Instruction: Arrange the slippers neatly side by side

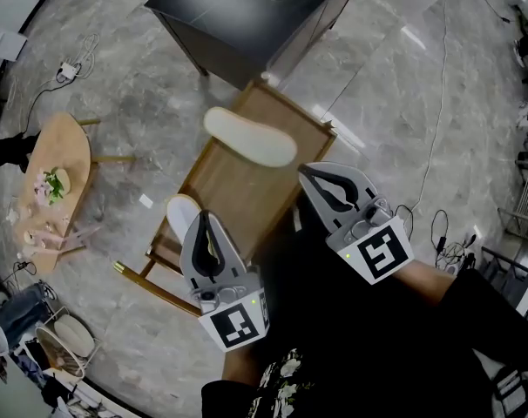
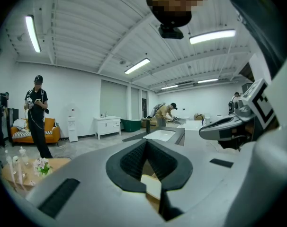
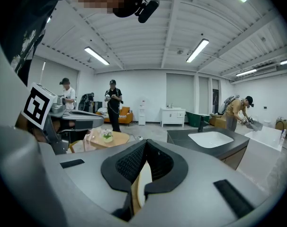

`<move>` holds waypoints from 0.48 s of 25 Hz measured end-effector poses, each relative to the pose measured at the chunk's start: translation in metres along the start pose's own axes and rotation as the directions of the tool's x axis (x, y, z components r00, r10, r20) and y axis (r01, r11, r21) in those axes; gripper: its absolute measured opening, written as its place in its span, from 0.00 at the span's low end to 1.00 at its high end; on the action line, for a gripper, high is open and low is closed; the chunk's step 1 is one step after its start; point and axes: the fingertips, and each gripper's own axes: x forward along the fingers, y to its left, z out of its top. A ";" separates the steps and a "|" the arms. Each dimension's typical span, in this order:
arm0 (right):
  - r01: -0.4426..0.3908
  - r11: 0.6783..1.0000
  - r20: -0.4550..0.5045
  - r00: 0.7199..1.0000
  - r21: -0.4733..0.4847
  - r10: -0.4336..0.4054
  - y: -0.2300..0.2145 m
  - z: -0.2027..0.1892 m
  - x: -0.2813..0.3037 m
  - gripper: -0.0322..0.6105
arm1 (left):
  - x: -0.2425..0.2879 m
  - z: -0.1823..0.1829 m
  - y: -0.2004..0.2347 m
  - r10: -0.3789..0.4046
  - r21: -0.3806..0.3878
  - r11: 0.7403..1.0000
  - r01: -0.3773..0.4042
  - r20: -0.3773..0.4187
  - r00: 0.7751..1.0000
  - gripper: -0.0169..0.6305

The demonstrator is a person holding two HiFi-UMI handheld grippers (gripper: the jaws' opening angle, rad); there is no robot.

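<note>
Head view: I see two plain cream slippers, well apart on the wooden tabletop [image 1: 238, 190]. The far slipper [image 1: 249, 136] lies crosswise. The near slipper [image 1: 182, 211] is partly behind the left hand-held gripper [image 1: 204, 218]. It and the right hand-held gripper [image 1: 306, 174] have jaws together, empty.

Both slippers cream-white: far slipper [image 1: 249, 136], near slipper [image 1: 183, 211]. Counter [image 1: 238, 190] light-brown wood grain. Floor [image 1: 159, 103] grey marble, pale veins. Left gripper [image 1: 203, 218], right gripper [image 1: 305, 173] grey, black jaws lining, black-and-white square-marker cubes.

No text, label or number can be read anywhere.
</note>
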 end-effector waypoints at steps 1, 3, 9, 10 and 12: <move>-0.005 1.000 -0.011 1.000 0.000 0.005 0.000 -0.002 0.001 0.05 | 0.001 -0.002 0.000 0.003 -0.005 1.000 -0.003 -0.007 1.000 0.03; -0.015 1.000 -0.023 1.000 0.000 0.015 0.001 -0.005 0.005 0.05 | 0.004 -0.006 0.001 0.013 -0.010 1.000 -0.013 -0.025 1.000 0.03; -0.065 0.998 -0.038 0.997 -0.025 0.064 -0.009 -0.008 0.028 0.05 | 0.018 -0.016 0.013 0.070 -0.028 0.997 -0.072 -0.064 0.995 0.03; -0.071 0.997 -0.035 0.997 -0.035 0.070 -0.012 -0.007 0.032 0.05 | 0.020 -0.016 0.014 0.078 -0.028 0.996 -0.080 -0.066 0.995 0.03; -0.081 0.995 -0.018 0.997 -0.053 0.080 -0.015 -0.004 0.041 0.05 | 0.026 -0.018 0.016 0.093 -0.027 0.995 -0.095 -0.069 0.993 0.03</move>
